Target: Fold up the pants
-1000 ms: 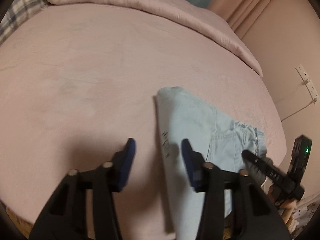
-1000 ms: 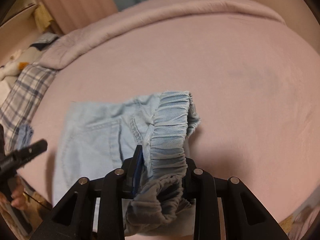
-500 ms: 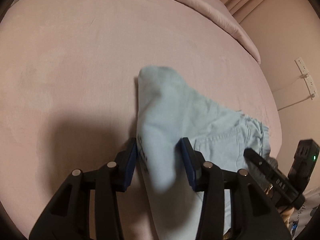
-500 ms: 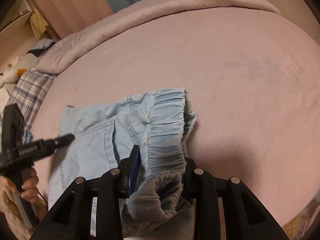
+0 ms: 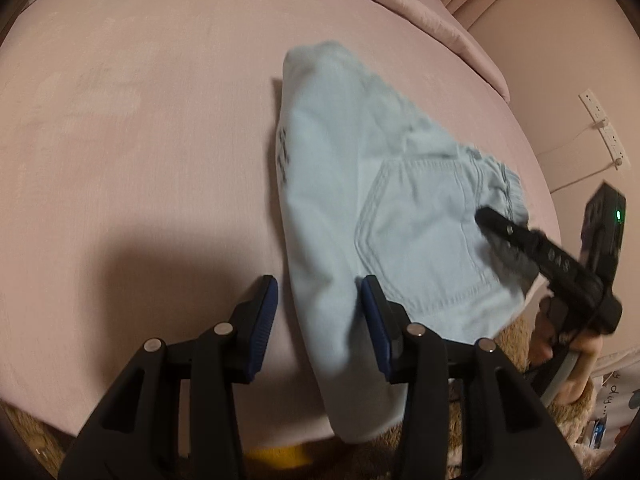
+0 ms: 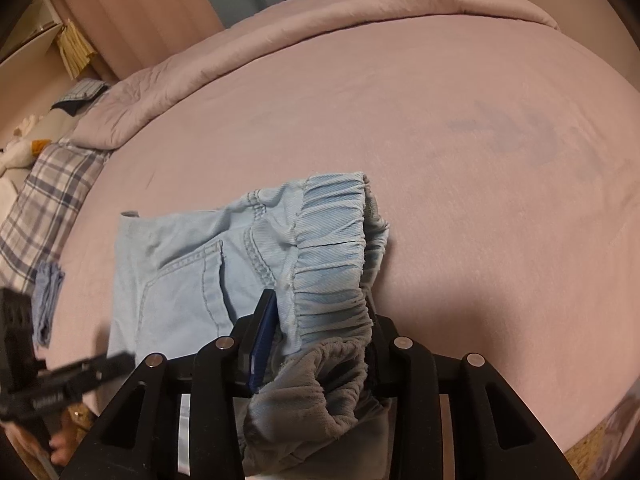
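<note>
1. Pants (image 5: 384, 208) of pale blue denim, with a gathered elastic waistband (image 6: 336, 248) and a stitched back pocket (image 5: 424, 232), lie already doubled into a compact bundle near the front edge of the pink bed sheet (image 5: 140, 120); part of the cloth hangs past that edge.
2. By my reckoning the folding is well along; what seems left is a last fold or a tidy-up, since the waistband sits bunched and not flat.
3. Right gripper (image 6: 316, 344) has the waistband between its fingers; its jaws are opening, though the cloth looks pinched for now.
4. Left gripper (image 5: 320, 320) straddles the folded side of the bundle; its blue pads (image 5: 264, 320) stand apart and do not visibly press the cloth.
5. Farther off, a rolled pink duvet (image 6: 280, 28) and a plaid pillow (image 6: 48, 196).
</note>
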